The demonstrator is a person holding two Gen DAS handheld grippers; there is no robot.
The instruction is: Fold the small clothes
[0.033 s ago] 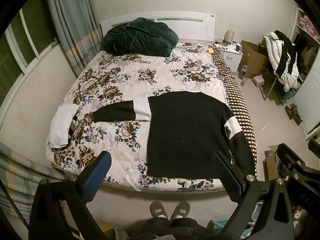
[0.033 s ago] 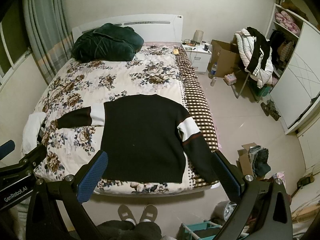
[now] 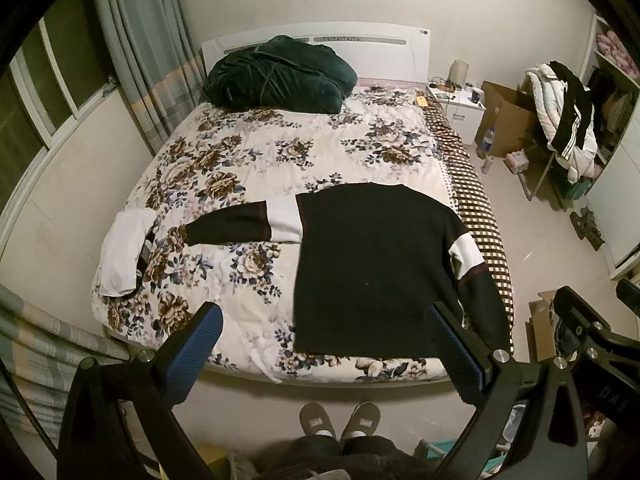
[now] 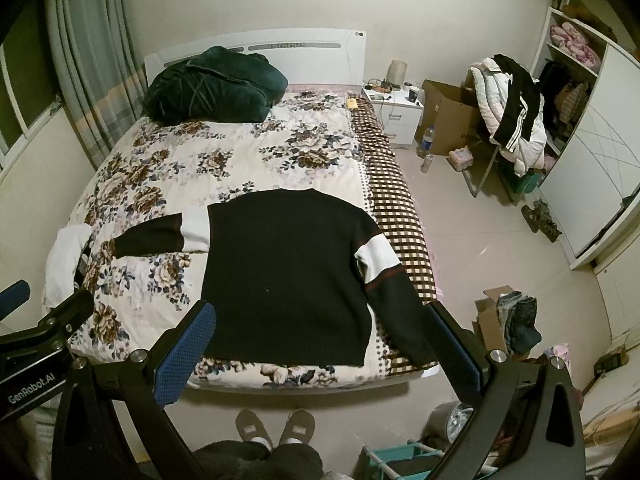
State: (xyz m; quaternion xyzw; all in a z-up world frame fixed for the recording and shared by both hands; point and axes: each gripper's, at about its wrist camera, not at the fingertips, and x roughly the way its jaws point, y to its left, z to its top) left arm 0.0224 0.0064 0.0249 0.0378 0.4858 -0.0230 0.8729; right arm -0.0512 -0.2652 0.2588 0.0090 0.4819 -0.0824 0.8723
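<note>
A black sweater [image 3: 372, 264] with white bands on its sleeves lies flat on the floral bed cover [image 3: 248, 152], hem toward me. Its left sleeve stretches out sideways and its right sleeve hangs toward the bed's right edge. It also shows in the right wrist view [image 4: 288, 276]. A folded white garment [image 3: 124, 252] lies at the bed's left edge, also in the right wrist view [image 4: 66, 256]. My left gripper [image 3: 324, 336] is open and empty, held high above the foot of the bed. My right gripper [image 4: 320, 332] is open and empty at about the same height.
A dark green blanket [image 3: 280, 76] is piled at the headboard. A white nightstand [image 4: 394, 108], cardboard boxes [image 4: 448, 120], a chair heaped with clothes [image 4: 508, 108] and a wardrobe [image 4: 592, 184] stand on the right. My slippered feet [image 3: 340, 424] are on the floor at the bed's foot.
</note>
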